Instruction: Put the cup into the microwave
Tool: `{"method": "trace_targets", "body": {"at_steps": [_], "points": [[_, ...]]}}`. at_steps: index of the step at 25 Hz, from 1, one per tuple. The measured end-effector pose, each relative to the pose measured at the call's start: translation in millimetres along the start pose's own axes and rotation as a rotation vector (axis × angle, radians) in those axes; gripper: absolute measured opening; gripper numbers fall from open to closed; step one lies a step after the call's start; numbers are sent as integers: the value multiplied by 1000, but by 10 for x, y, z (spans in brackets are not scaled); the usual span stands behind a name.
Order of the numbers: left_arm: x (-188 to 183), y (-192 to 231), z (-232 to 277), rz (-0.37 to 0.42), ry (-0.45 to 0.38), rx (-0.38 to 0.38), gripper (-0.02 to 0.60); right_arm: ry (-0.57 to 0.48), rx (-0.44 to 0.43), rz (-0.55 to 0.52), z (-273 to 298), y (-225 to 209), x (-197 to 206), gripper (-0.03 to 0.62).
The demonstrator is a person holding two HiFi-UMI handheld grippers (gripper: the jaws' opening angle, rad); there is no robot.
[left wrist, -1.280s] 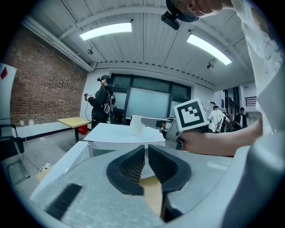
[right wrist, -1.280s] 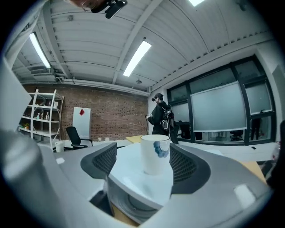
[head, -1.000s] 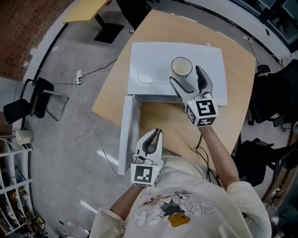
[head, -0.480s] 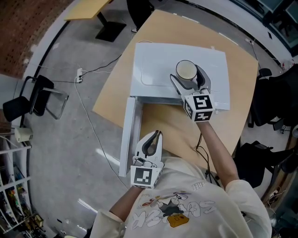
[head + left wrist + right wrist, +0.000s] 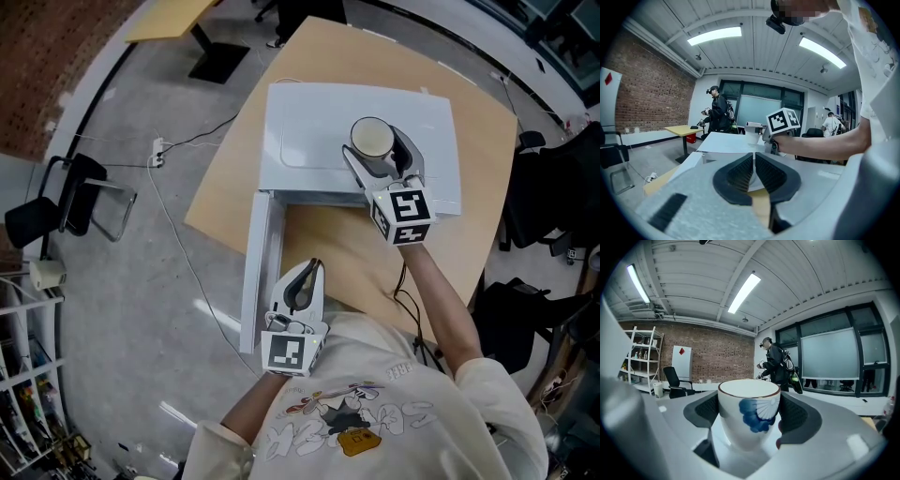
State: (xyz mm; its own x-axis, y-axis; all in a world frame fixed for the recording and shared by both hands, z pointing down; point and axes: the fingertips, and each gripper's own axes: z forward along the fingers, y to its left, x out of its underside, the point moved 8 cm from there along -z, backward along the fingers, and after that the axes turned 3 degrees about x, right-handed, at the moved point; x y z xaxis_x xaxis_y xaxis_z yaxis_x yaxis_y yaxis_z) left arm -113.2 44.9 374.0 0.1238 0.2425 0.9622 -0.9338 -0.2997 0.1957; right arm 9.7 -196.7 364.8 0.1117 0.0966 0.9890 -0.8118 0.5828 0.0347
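Note:
A white cup (image 5: 372,139) with a blue flower print (image 5: 751,425) stands upright on top of the white microwave (image 5: 309,122). The microwave's door (image 5: 255,272) hangs open towards me on the left. My right gripper (image 5: 378,157) reaches level over the microwave top. Its jaws are closing, with the cup between them and both pads (image 5: 705,411) against its sides. My left gripper (image 5: 307,274) hovers shut and empty in front of the microwave near the open door, its pads (image 5: 743,171) together. The oven cavity is hidden from above.
The microwave sits on a light wooden table (image 5: 230,192). A cable (image 5: 187,258) runs over the grey floor at left, by a black chair (image 5: 66,202). Another dark chair (image 5: 548,202) stands at right. A person (image 5: 717,112) stands far back.
My right gripper slid forward until its fingers flanked the cup, then the fingers drew in against it. The left gripper stayed put.

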Motion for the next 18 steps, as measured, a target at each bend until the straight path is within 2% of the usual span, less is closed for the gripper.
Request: {"method": "trace_targets", "body": {"at_steps": [4, 8, 11, 14, 18], "points": [[80, 5, -28, 17, 48, 14, 20, -44, -33, 5, -199, 94, -131, 394], [78, -34, -17, 19, 55, 32, 20, -69, -82, 12, -545, 273, -128, 394], [106, -61, 14, 20, 60, 43, 20, -84, -124, -10, -811, 445, -5, 394], [140, -83, 25, 18, 61, 41, 20, -168, -151, -31, -1031, 604, 105, 394], [188, -57, 29, 35, 73, 24, 14, -141, -179, -32, -1223, 730, 375, 394]]}}
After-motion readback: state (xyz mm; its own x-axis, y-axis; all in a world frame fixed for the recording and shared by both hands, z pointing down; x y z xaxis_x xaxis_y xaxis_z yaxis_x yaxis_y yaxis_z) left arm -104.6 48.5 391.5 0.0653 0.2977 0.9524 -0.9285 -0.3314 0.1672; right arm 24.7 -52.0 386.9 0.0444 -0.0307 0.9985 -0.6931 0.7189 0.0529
